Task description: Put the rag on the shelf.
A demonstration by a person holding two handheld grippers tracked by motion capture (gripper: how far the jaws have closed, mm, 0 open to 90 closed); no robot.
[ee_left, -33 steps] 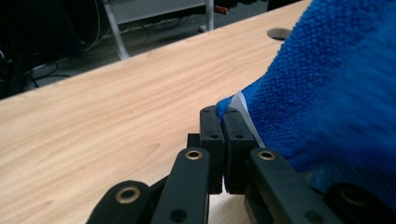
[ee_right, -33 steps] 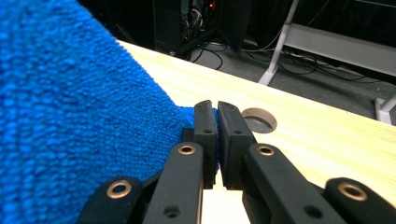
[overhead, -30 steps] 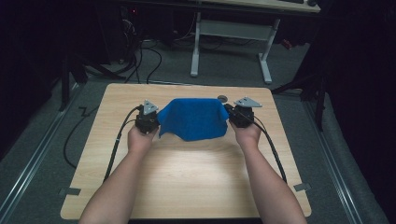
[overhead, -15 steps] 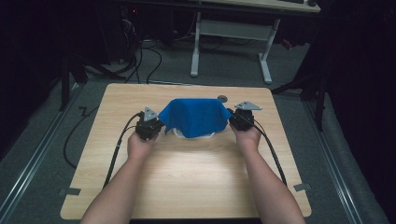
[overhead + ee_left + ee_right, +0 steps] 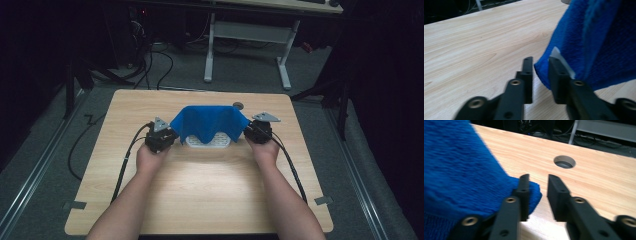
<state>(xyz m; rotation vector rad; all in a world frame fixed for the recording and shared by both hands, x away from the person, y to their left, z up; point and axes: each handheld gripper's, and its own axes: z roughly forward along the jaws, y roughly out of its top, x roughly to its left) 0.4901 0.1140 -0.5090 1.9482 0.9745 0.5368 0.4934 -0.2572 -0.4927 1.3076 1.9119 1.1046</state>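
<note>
Blue terry cloth hides most of white perforated tray; left gripper and right gripper just opened partway, cloth corners loose between jaws.

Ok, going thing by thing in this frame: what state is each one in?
Blue cloth: draped over the white basket, corners let go.
White basket: on the table, mostly covered.
Left tool: jaws just opened, cloth corner between them, not pinched.
Right tool: jaws just opened, cloth corner beside one jaw.

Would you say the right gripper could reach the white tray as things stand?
Probably not directly: the blue cloth drapes over most of the white tray, and its corner sits at the right gripper, whose jaws have just been opening. The tray's near rim shows below the cloth.
</note>
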